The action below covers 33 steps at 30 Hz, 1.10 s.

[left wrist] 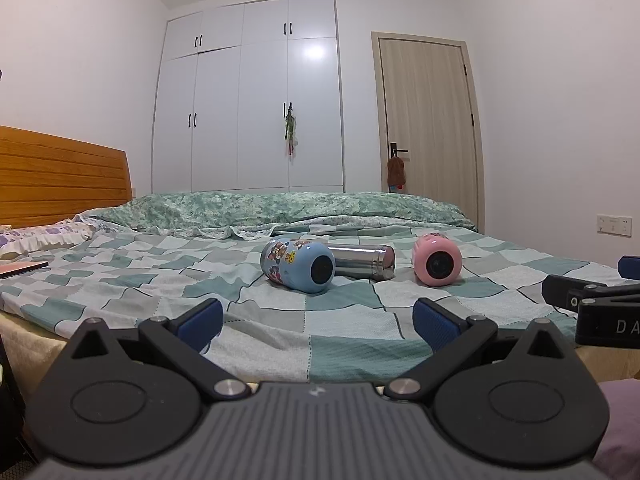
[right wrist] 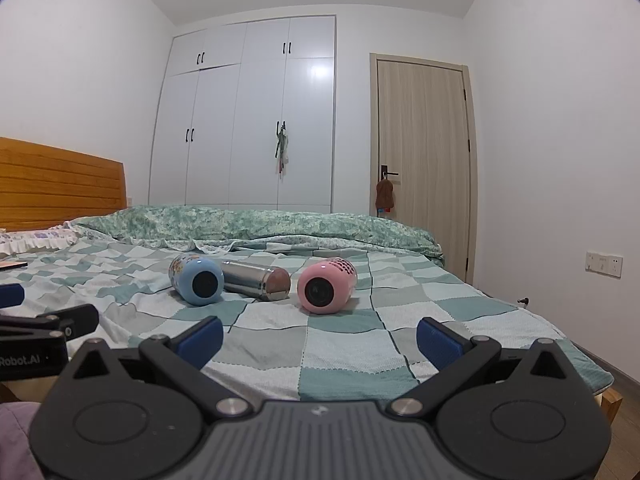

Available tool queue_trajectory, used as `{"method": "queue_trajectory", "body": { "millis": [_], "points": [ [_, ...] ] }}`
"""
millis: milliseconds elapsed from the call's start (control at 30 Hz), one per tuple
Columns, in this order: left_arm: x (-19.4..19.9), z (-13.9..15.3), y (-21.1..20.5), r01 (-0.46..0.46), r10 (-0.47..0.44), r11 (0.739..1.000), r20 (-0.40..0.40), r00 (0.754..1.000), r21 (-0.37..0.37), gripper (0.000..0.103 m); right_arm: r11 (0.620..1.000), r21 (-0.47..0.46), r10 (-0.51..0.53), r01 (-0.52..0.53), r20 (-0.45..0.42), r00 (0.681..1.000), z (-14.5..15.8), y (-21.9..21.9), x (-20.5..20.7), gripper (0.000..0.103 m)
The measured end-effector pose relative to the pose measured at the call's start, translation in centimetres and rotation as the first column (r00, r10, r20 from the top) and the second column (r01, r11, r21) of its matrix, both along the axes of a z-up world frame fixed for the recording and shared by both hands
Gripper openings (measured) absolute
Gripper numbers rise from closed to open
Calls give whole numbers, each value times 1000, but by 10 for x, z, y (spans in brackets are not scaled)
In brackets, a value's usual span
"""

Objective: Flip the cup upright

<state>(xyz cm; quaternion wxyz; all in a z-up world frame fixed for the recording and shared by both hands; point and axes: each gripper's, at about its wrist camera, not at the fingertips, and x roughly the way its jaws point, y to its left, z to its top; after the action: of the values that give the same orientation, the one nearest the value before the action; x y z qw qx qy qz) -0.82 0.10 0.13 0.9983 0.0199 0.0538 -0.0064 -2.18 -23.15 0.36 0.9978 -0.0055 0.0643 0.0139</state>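
Three cups, a blue stickered cup (left wrist: 298, 265), a steel cylindrical flask (left wrist: 362, 262) and a pink rounded cup (left wrist: 437, 259), are seen toppled on the checked bed (left wrist: 348, 332), approached by the left gripper (left wrist: 318, 320) and right gripper (right wrist: 320, 336) with jaws spread wide and empty, ready for righting.

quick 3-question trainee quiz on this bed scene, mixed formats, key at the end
1. True or false: the blue cup stands upright on the bed.
2. Which object lies between the blue cup and the pink cup? A) a book B) the steel flask C) a pillow
3. Fill in: the left hand-held gripper and the right hand-held gripper are both ____ and hold nothing.

Key:
1. False; it lies on its side, one round end facing the cameras.
2. B
3. open
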Motion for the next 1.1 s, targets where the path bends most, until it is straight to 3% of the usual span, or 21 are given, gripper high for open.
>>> {"method": "queue_trajectory", "body": {
  "millis": [1100],
  "points": [
    [0,-1,-2,1,-1,1000,14,1000,2,103,1000,2,0,0,11,1000,4,0,-3,103]
  ]
}}
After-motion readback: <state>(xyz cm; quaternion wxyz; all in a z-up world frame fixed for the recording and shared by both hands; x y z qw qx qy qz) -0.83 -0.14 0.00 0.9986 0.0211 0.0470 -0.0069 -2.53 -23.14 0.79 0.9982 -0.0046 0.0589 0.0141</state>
